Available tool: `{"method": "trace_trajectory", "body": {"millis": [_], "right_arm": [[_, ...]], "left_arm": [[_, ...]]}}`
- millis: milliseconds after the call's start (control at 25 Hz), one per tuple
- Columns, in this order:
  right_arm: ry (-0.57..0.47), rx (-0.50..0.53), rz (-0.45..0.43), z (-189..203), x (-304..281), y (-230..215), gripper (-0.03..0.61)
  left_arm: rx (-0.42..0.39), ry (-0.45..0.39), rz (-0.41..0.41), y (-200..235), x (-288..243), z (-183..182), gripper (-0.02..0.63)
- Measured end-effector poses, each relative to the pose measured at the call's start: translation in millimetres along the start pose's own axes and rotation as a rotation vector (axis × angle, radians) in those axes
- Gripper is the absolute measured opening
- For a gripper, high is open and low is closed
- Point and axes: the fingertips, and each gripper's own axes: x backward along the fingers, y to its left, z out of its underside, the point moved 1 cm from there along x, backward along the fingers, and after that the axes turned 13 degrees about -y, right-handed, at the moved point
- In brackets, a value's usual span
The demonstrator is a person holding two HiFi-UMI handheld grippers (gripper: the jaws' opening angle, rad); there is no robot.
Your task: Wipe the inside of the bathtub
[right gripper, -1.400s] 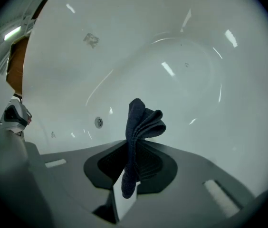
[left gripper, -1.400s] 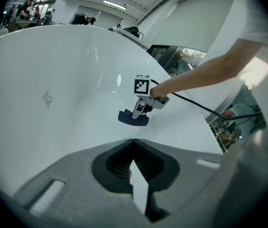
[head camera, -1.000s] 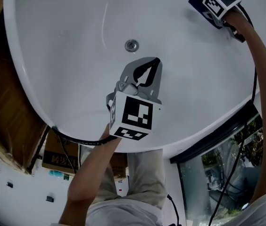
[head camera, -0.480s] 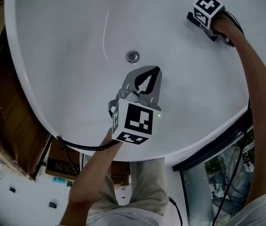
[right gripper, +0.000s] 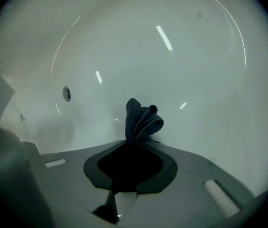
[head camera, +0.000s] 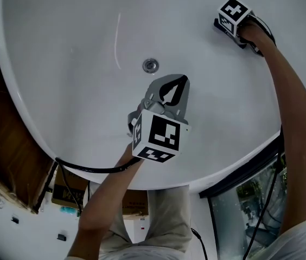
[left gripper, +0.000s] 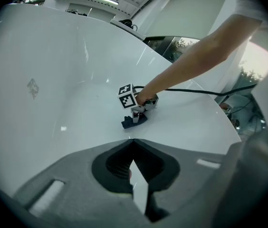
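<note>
While the right gripper (right gripper: pixel 134 144) has its jaws clamped on a bunched dark blue cloth (right gripper: pixel 142 120), the left gripper (left gripper: pixel 133 140) has its jaws brought together tip to tip with nothing between them. The cloth's free folds stick out past the jaw tips against the white inner wall of the bathtub (head camera: pixel 71 53). In the head view this spot is well to the right of the drain (head camera: pixel 151 65) and farther up the slope. The left gripper's tips hang just below and to the right of the drain; I cannot tell whether they touch the tub floor.

Around the drain the surface is bare and smooth on every side. A wide sweep of open white runs out to the curved rim (head camera: pixel 212 169), which passes well below the drain. A black cable (head camera: pixel 88 168) lies along that rim, below and to the left of the drain.

The right arm (head camera: pixel 288 123) reaches in fully stretched from the lower right and crosses the rim far to the right of the drain. The right hand (head camera: pixel 252 34) is closed round the gripper. The left forearm (head camera: pixel 107 199) comes up from below the drain and over the near rim, with the marker cube facing the camera.
</note>
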Motion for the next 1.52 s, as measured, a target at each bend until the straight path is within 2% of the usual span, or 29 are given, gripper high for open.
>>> {"method": "trace_trajectory", "body": {"millis": [400,600,880,1120,1280,1400,1520], "right_arm": [[0.026,0.02,-0.001,-6,-17,3,0.052],[0.025,0.072,0.025,-5,-26,15,0.052],[0.052,0.111,0.004,-2,-39,33,0.052],[0.08,0.179,0.024,6,-42,48,0.052],[0.106,0.222,-0.011,12,-57,68,0.051],[0.138,0.277,0.009,16,-56,75,0.051],[0.121,0.321,0.001,13,-65,85,0.051]], "left_arm": [[0.007,0.0,-0.002,4,-9,4,-0.002],[0.008,0.004,-0.001,5,-10,4,-0.002],[0.001,0.012,-0.001,3,-11,7,-0.002],[0.01,0.02,-0.001,0,-9,11,-0.002],[0.011,0.017,-0.002,1,-5,10,-0.002],[0.013,0.017,-0.003,1,-2,10,-0.002],[0.022,0.023,-0.006,3,1,14,-0.002]]}}
